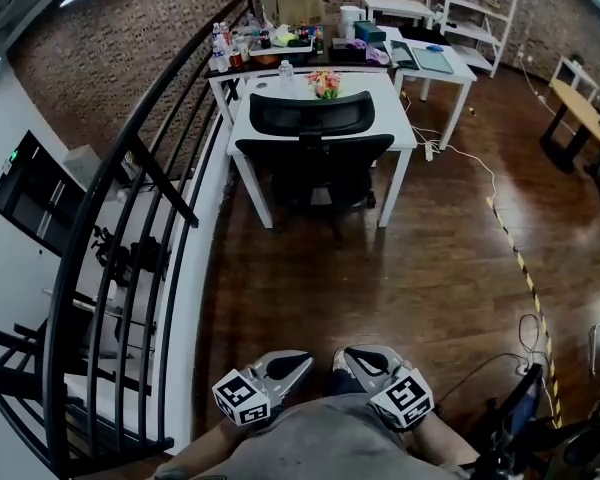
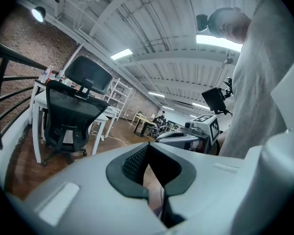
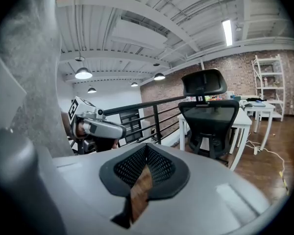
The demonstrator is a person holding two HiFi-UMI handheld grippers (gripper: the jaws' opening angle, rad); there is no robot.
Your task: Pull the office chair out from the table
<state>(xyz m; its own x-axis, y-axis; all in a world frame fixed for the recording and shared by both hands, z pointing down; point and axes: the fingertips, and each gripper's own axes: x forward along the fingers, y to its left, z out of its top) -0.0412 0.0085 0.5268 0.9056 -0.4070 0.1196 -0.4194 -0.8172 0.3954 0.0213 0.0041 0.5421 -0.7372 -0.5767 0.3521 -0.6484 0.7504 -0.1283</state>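
The black office chair [image 1: 313, 148] stands tucked under the white table [image 1: 402, 128] at the far side of the wooden floor, its back facing me. Both grippers are held close to the person's body at the bottom of the head view, far from the chair. My left gripper [image 1: 302, 361] is shut with nothing in it, and my right gripper [image 1: 342, 356] is also shut and holds nothing. In the left gripper view the chair [image 2: 71, 111] is at the left, beyond the closed jaws [image 2: 148, 147]. In the right gripper view the chair [image 3: 209, 114] is at the right, past the closed jaws [image 3: 146, 148].
A black metal railing [image 1: 150, 218] runs along the left side. Bottles, a cardboard box [image 1: 291, 0] and flowers [image 1: 324, 84] stand on the tables behind the chair. A white cable [image 1: 477, 163] and striped tape [image 1: 525, 268] lie on the floor at the right.
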